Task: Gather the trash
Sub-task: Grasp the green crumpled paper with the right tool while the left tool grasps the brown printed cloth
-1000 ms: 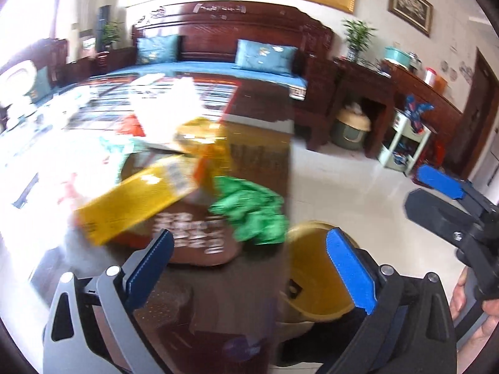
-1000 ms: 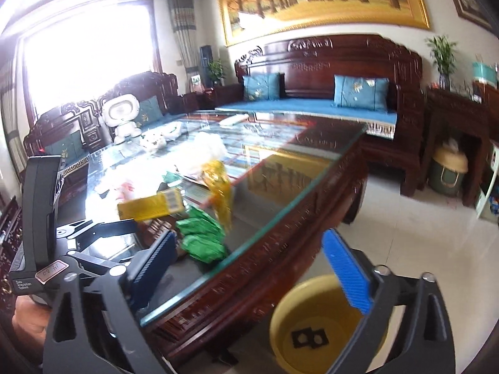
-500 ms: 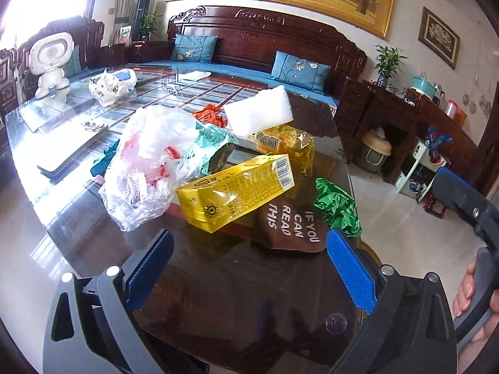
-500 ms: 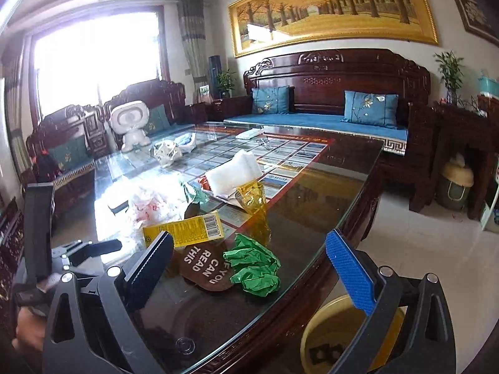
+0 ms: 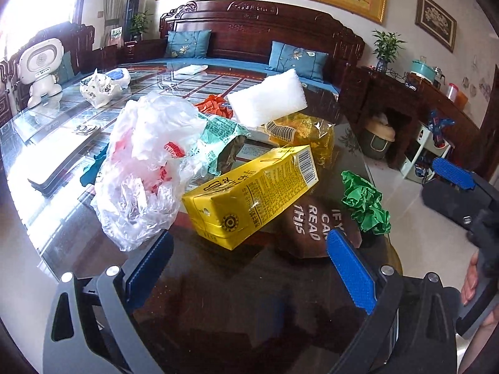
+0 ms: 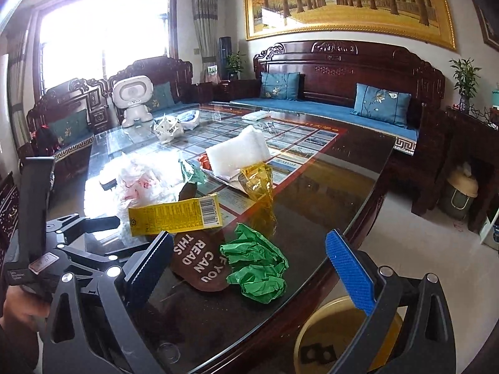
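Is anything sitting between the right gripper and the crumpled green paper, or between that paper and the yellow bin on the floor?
Nothing visible. The right gripper is open, with only bare glass before the green paper. The brown coaster lies beside it, toward the left. The yellow bin stands below the table edge, with no object between.

— Where have you set yourself up?

— You're in a home's living room. A carved dark-wood sofa (image 6: 349, 71) with blue cushions (image 6: 382, 106) runs along the wall under a gold-framed landscape painting (image 6: 349, 3).

— Anything else that says home?

— You've got a glass-topped wooden coffee table (image 6: 327, 168) in front of you, matching armchairs (image 6: 78, 106) by the curtained window (image 6: 103, 34), potted plants (image 6: 466, 78), and a tiled floor (image 6: 414, 249).
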Motion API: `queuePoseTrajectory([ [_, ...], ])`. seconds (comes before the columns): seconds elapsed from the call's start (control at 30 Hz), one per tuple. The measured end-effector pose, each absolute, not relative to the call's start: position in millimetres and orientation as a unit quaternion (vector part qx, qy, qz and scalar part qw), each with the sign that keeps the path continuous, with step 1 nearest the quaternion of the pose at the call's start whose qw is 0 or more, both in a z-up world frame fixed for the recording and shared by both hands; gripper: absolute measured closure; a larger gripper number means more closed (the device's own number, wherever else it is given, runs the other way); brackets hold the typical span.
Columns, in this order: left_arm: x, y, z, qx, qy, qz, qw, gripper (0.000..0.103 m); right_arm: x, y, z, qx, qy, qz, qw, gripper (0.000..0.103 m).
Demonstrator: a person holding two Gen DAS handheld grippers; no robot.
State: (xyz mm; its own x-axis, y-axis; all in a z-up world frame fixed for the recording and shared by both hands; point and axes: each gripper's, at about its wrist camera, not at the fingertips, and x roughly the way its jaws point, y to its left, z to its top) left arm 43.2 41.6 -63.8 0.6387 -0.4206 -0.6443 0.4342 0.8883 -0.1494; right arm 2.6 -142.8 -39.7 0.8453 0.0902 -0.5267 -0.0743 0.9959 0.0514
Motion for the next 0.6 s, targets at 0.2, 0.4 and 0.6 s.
queuePoseTrajectory([
  [0.2, 46.8, 38.2, -67.0, 0.01, 0.357, -0.244, 0.902, 0.005, 35.1, -145.0, -63.6, 0.019, 0.318, 0.048, 0.947, 0.009],
  [0.4, 46.2, 35.9, -69.9, 0.004, 0.367, -0.256, 0.895, 0.005, 56.4, -151.7, -80.4, 0.041, 0.343, 0.051, 0.937, 0.009],
  [0.6, 34.2, 26.0, -68.0, 0.003, 0.37, -0.289, 0.883, 0.005, 62.5, -155.3, -89.1, 0.051, 0.363, 0.056, 0.929, 0.017],
])
